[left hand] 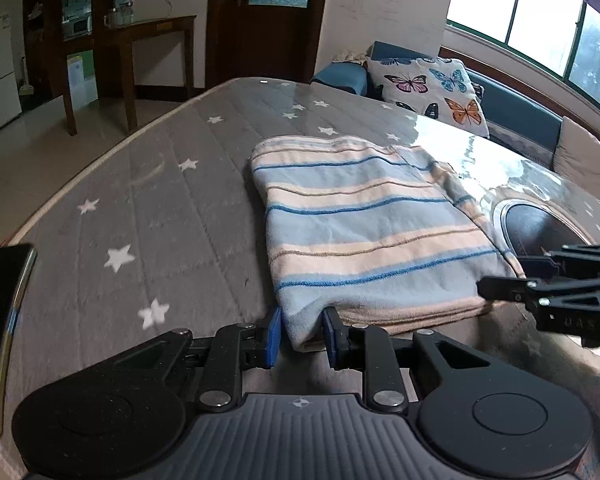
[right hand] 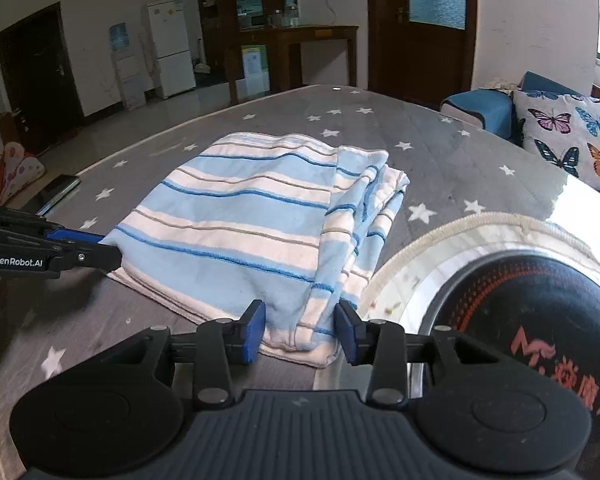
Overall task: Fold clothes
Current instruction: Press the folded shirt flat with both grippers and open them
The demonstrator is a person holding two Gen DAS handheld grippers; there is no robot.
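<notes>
A blue, white and tan striped cloth (left hand: 364, 220) lies folded in several layers on the grey star-print table cover (left hand: 148, 208); it also shows in the right wrist view (right hand: 252, 224). My left gripper (left hand: 302, 336) is open, its blue pads on either side of the cloth's near left corner. My right gripper (right hand: 300, 330) is open around the near right corner, where the layers hang loosely. The right gripper shows at the right of the left wrist view (left hand: 500, 284), and the left gripper at the left of the right wrist view (right hand: 100, 250).
A round black induction cooker (right hand: 540, 344) with a metal rim is set in the table just right of the cloth. A dark phone (left hand: 4, 320) lies at the table's left edge. A sofa with a butterfly cushion (left hand: 432, 88) stands behind the table.
</notes>
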